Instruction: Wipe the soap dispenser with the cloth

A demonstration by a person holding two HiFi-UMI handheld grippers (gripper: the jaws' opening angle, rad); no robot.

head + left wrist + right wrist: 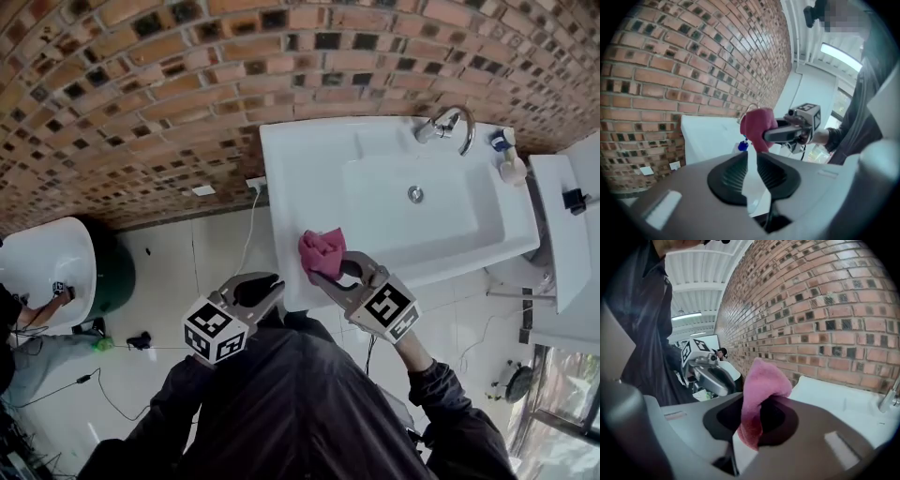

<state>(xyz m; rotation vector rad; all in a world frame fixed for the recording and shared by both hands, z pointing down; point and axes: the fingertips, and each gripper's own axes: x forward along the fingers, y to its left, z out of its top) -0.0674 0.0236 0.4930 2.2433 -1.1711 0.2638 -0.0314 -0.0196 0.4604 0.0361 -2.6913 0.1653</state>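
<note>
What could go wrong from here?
The right tool grips the cloth by one fold, with the rest bunched loose above it, so wiping pressure might pull it free. The soap dispenser stands at the sink's far corner beside the faucet, and the left tool is empty. A one-sided push could tip it.

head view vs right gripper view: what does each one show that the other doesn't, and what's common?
Head view only: the soap dispenser at the sink's far right corner beside the faucet, the basin drain and the tiled floor.
Right gripper view only: the ceiling strip light, plus a close look at the right gripper shut on the pink cloth.
Both: the pink cloth, the left gripper, the brick wall and the white sink.
</note>
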